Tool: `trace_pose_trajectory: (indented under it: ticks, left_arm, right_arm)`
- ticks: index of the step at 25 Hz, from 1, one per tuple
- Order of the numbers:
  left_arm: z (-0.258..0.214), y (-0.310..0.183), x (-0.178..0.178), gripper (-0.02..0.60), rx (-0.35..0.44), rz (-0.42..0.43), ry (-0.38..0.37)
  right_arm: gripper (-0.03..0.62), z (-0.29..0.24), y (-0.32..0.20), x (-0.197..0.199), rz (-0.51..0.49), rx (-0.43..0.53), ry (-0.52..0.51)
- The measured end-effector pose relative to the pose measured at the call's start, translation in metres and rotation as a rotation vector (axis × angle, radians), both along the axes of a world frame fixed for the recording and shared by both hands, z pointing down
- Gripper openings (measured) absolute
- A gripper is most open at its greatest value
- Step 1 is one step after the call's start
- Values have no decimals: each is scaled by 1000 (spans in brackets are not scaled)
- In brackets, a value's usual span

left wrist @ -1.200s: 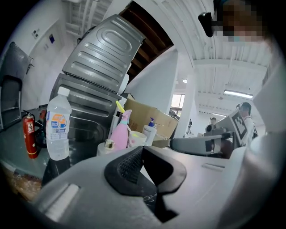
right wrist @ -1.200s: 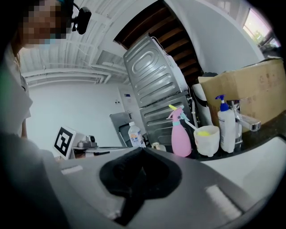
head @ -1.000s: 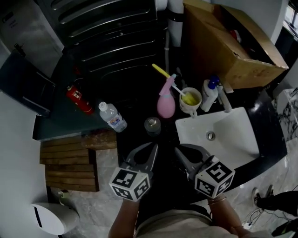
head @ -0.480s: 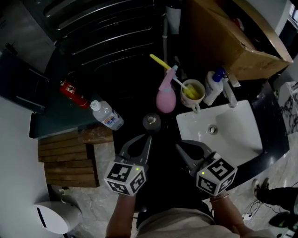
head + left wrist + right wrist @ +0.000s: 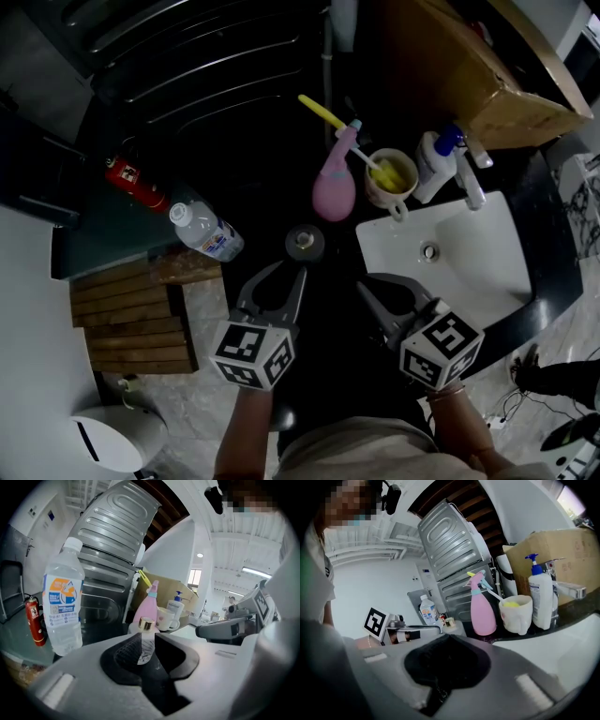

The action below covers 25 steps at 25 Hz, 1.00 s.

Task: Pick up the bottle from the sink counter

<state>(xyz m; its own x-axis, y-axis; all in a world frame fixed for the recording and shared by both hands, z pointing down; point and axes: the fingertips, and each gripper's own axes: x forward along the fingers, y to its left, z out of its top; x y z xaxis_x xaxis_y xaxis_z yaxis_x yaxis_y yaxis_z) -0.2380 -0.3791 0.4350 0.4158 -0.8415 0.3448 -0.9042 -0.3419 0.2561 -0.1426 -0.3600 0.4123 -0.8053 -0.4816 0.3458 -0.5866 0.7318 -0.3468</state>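
Note:
A small clear bottle with a gold cap (image 5: 305,242) stands on the dark counter (image 5: 272,169), between a clear water bottle (image 5: 206,232) and the white sink (image 5: 469,281). My left gripper (image 5: 285,273) is just short of the small bottle (image 5: 146,625) and points at it. Its jaws have just been opening. A narrow gap shows between its jaws in the left gripper (image 5: 149,638) view, and nothing is in it. My right gripper (image 5: 375,286) hovers at the sink's near left corner. Its jaws meet, with nothing held, in the right gripper (image 5: 449,637) view.
A pink spray bottle (image 5: 333,187), a mug with a yellow brush (image 5: 389,178) and a white pump bottle (image 5: 436,164) stand behind the sink. A red extinguisher (image 5: 136,183) lies at left, a cardboard box (image 5: 469,75) at back right, and wooden slats (image 5: 131,319) below the counter's left.
Both grippers have drawn a little closer to the small gold-capped bottle. The head view has shifted, so the counter objects sit slightly higher and further left.

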Motion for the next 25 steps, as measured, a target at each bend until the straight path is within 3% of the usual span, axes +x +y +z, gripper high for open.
trace_pose_trajectory:
  ticks: [5, 11, 16, 25]
  left_arm:
    - [3, -9, -6, 160, 10, 2, -38]
    - [4, -23, 1, 311, 52, 42, -26]
    - [14, -32, 9, 364, 37, 77, -84]
    - [25, -52, 22, 379, 44, 123, -137]
  right_arm:
    - [3, 7, -1, 1, 18, -17, 12]
    - [3, 11, -3, 1, 51, -32, -10]
    - [3, 9, -6, 0, 59, -24, -25]
    - [3, 11, -9, 9, 93, -21, -45]
